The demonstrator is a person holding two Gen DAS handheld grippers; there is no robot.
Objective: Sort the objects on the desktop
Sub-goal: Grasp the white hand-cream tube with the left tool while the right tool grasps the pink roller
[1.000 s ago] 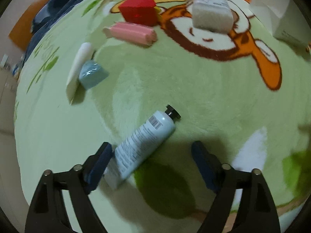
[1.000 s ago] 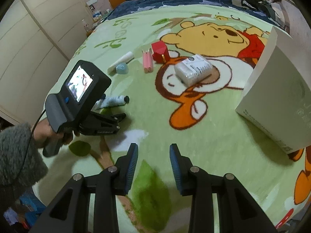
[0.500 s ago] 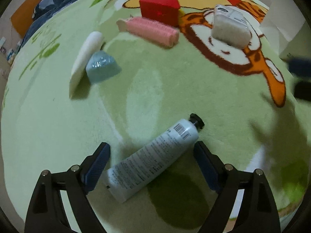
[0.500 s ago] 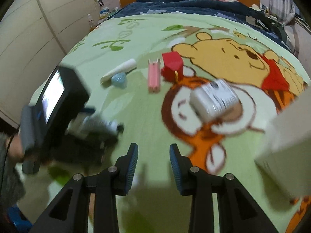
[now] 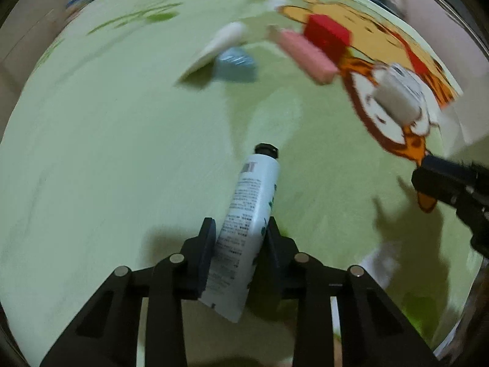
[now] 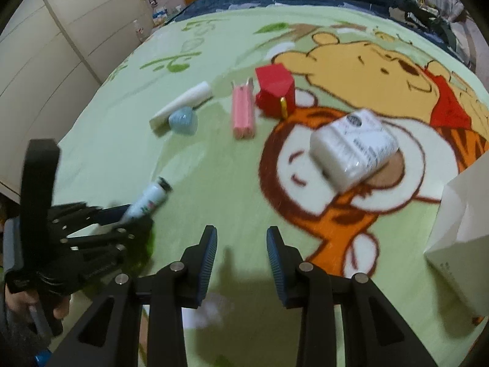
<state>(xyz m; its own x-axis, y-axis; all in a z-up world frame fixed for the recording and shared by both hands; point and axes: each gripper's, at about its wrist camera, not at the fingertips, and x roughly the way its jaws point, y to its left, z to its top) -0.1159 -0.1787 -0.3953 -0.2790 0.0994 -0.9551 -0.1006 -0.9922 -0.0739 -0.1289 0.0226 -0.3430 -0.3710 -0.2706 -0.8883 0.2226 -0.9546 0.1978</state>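
Left gripper [image 5: 240, 238] closing on white tube [image 5: 244, 229], pads against its lower body; black cap points away.

Risk: soft tube may squirm or pivot out when lifted off blanket [image 5: 122, 153]. Right gripper [image 6: 241, 244], right of the tube, part-open, holds nothing; blue packet [image 5: 235, 64] lies beyond the cap.

White squeeze tube with black screw cap [image 5: 250, 214]: printed label, lying on green plush blanket [image 5: 107, 168], cap end pointing away.
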